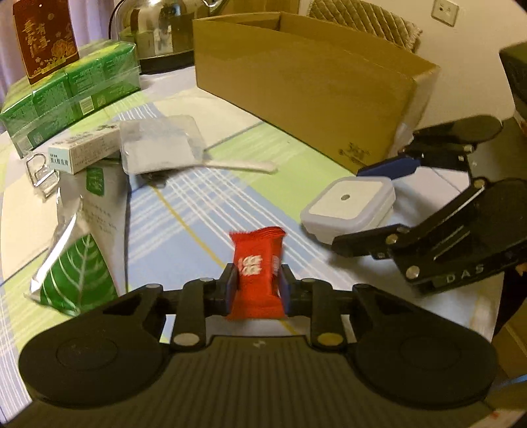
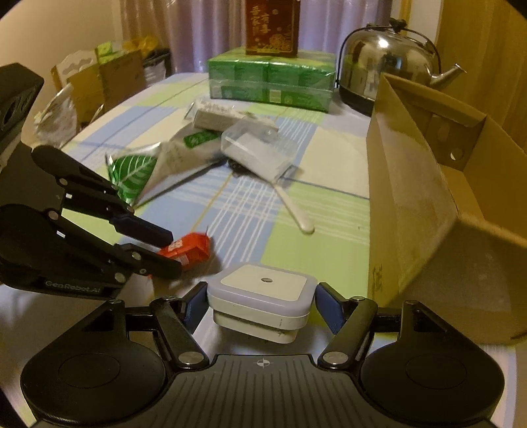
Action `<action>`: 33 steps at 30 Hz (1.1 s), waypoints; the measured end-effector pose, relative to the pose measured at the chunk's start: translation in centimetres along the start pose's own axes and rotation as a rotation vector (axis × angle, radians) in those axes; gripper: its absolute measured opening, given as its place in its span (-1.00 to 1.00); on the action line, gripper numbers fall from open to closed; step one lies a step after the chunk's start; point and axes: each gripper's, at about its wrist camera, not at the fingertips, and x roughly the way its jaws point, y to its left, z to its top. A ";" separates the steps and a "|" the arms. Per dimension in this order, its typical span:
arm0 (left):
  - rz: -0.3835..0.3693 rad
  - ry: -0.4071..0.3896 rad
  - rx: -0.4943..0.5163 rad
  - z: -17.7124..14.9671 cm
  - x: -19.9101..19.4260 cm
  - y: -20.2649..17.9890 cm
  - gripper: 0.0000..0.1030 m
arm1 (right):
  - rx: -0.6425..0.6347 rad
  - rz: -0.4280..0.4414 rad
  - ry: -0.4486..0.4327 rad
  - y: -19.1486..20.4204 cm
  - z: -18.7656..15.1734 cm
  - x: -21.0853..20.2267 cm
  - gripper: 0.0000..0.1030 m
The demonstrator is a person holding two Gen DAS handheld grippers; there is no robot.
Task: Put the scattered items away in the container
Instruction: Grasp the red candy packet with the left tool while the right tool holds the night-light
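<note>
Low in the centre of the left wrist view, the left tongs point(image 1: 257, 289) are clenched on a red candy wrapper point(image 1: 256, 266), a crinkly foil packet with white print, held just above the checked cloth of the surface point(image 1: 204, 210). At the right of that frame the right tongs point(image 1: 369, 207) stand spread around a small square white lidded box point(image 1: 346, 204); in the right wrist view its blue pads point(image 2: 329, 306) sit beside the box's rounded plastic walls with a gap on each side, so they are released, not gripping.

Across the upper right runs the cardboard container point(image 1: 296, 85), open-topped, matte brown, just behind the white box. Toward the left middle lies the clutter: a silver-and-green foil pouch point(image 1: 79, 250) with a leaf print, a slim white carton point(image 1: 82, 151), a clear plastic blister pack point(image 1: 161, 145) and a white plastic spoon point(image 1: 240, 164). Further back in the upper left are shrink-wrapped green packs point(image 1: 72, 92) bearing a dark red box point(image 1: 44, 36), with a shiny steel kettle point(image 1: 161, 29) beside them.
</note>
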 end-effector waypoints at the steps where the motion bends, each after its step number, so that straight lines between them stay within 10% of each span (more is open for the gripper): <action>1: 0.012 -0.002 0.009 -0.3 0.1 -0.2 -0.54 | -0.003 -0.003 -0.007 0.1 -0.3 -0.1 0.31; 13: -0.047 -0.006 -0.047 0.5 1.8 1.4 -0.30 | 0.067 -0.013 -0.044 -0.3 -0.7 -0.2 0.34; 27: -0.009 0.007 -0.049 0.5 1.4 1.2 -0.57 | 0.182 -0.039 -0.022 -0.2 -0.2 0.9 0.50; 33: -0.011 0.009 -0.048 0.4 1.5 1.1 -0.49 | 0.168 -0.077 -0.010 -0.2 -0.2 1.3 0.24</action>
